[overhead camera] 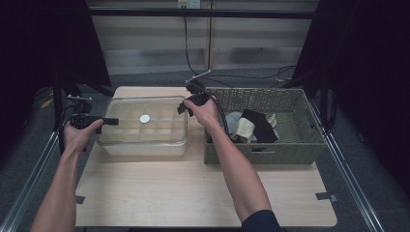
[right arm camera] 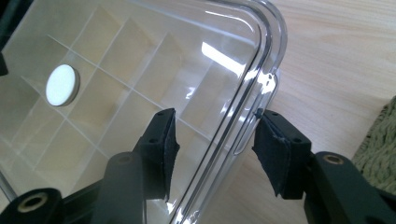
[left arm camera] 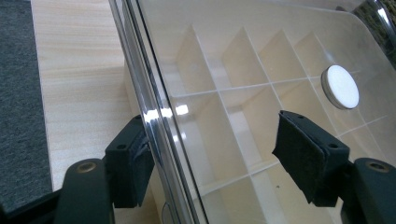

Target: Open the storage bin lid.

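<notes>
The clear box (overhead camera: 142, 126) sits left of the basket (overhead camera: 290, 104). The left gripper (left arm camera: 210, 158) and right gripper (right arm camera: 215, 154) each straddle a lid edge, jaws half open, not squeezing, probably to lift it together.

My left gripper (overhead camera: 112, 122): black body, black cable trailing off toward 9 o'clock. In left gripper view, two blocky black jaws, dark fuzzy pads (left arm camera: 299, 149), brass-ringed screw hole low on each arm. My right gripper (overhead camera: 183, 107): black, grey bar jutting toward 1 o'clock, black cable (overhead camera: 223, 122) along my forearm. Forearms bare; dark sleeve (overhead camera: 261, 221) at 6 o'clock.
</notes>
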Demonstrator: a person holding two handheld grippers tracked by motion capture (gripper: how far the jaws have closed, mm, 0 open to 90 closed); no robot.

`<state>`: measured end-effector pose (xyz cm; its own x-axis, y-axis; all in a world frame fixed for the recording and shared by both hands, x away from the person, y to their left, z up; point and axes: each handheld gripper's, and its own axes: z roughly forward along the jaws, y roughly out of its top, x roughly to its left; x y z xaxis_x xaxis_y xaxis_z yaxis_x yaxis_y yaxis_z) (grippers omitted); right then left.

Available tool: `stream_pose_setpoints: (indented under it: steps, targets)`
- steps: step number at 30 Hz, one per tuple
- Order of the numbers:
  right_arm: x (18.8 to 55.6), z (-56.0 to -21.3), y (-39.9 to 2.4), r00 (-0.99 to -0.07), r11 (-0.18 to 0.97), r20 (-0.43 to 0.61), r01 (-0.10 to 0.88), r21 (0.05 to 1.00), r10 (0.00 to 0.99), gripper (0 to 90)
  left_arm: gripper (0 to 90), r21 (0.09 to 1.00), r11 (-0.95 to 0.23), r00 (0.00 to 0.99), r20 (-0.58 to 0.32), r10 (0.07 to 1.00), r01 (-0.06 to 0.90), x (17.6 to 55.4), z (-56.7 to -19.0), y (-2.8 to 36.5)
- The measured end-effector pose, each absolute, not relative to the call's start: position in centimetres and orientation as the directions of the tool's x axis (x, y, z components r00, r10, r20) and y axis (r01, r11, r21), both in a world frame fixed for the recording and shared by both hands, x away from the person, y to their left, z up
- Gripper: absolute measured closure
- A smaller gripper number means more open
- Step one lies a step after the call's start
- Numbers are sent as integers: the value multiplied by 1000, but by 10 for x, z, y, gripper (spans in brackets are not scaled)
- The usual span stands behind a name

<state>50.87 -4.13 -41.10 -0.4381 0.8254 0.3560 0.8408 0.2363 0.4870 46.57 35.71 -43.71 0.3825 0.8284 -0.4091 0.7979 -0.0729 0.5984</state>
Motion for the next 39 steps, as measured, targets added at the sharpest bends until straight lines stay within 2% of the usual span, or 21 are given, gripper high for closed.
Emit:
stream_pose_setpoints:
  steps: [4,12,27,30,34,39]
  targets:
    - [505,-412,-47,-433,201,394,838,508,811,502,303,595,-80,381,-400,833,800,466,-436,356]
    - [500,-409,-51,-454,193,404,819,540,794,510,291,596,-75,380,-405,832,800,466,-436,356]
    - [496,-412,-53,-457,189,414,818,543,787,483,287,611,-51,380,-423,823,790,466,-434,361]
    - [496,-412,-52,-460,196,405,815,545,790,481,298,614,-56,381,-413,828,787,465,-431,362]
    - [495,-411,-53,-459,191,412,817,544,787,485,357,628,-64,390,-398,830,776,462,-428,364]
    - [493,-408,-56,-472,180,445,813,554,761,534,416,655,-46,393,-394,831,754,457,-422,365]
